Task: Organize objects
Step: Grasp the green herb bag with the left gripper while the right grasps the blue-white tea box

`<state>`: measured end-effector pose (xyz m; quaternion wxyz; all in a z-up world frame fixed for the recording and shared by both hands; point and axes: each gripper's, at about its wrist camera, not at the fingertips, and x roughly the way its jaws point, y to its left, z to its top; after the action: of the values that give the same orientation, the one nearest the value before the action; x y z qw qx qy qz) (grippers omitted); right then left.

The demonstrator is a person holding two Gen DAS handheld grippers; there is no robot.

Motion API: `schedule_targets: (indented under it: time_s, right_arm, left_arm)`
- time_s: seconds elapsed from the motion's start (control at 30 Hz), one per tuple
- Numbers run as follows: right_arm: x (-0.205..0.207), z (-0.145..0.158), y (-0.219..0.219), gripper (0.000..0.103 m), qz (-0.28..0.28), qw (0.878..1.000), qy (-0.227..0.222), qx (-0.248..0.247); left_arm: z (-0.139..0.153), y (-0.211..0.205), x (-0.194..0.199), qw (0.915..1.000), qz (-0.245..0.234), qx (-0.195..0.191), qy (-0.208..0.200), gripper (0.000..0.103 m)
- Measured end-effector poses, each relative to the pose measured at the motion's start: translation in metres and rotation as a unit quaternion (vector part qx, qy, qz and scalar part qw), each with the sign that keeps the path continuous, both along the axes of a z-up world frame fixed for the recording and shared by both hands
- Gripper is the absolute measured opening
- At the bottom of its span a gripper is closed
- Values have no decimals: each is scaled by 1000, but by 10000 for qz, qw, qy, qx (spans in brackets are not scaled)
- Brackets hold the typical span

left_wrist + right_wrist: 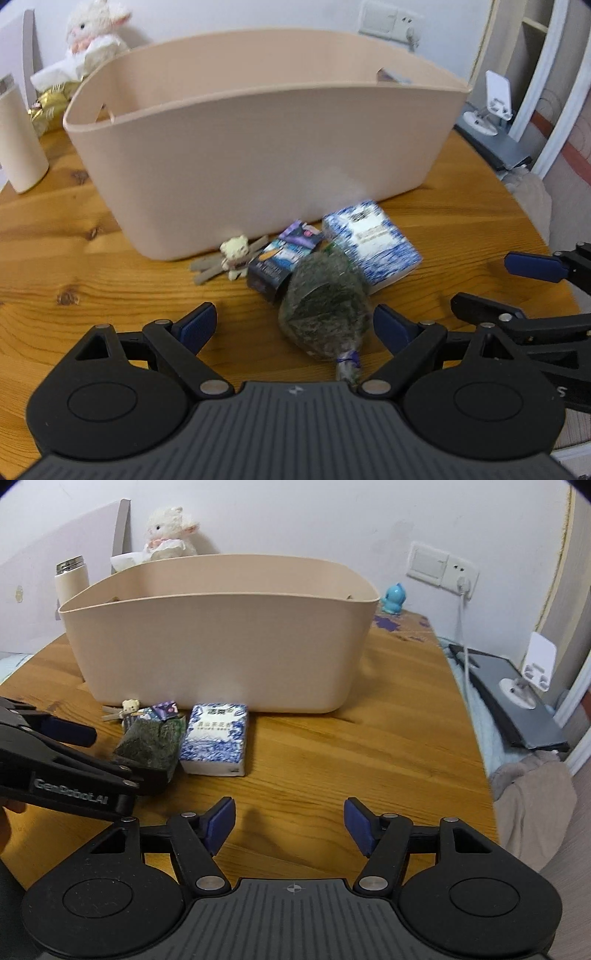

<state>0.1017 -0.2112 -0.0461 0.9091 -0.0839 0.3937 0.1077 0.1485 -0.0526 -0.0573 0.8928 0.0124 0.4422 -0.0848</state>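
Left claw (293, 325) gaped wide around a clear bag of dark dried leaves (325, 306) on the wooden counter (92, 236), right claw (290, 823) wide open and empty, tissue pack (216, 738) beside beige tub (221, 635).

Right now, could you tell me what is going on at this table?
A person is tidying small items into the bin with two handheld grippers. The left gripper is open around the green bag, not yet closed on it. The right gripper hovers open over bare table. The tissue pack, small box and bear charm lie outside the bin.
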Motion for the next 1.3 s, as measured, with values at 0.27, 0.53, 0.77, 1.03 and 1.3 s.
schedule_targets:
  time_s: [0.27, 0.53, 0.77, 1.03, 1.3]
  right_arm:
    - [7, -11, 18, 71, 332, 9994, 116, 59]
    - [19, -20, 40, 76, 557, 9983, 157, 120]
    - [32, -23, 48, 76, 619, 9978, 102, 210]
    - [37, -24, 49, 45, 457, 9981, -16, 409]
    - [28, -24, 47, 42, 351, 9987, -91, 370]
  left_arm:
    - [-6, 21, 0, 9996, 265, 129, -54, 93]
    - [-5, 30, 9, 9996, 152, 228, -64, 97]
    - [2, 51, 8, 9984, 533, -52, 194, 96]
    - [5, 56, -5, 9983, 452, 338, 116, 72]
    - [11, 63, -13, 9992, 348, -6, 172, 39]
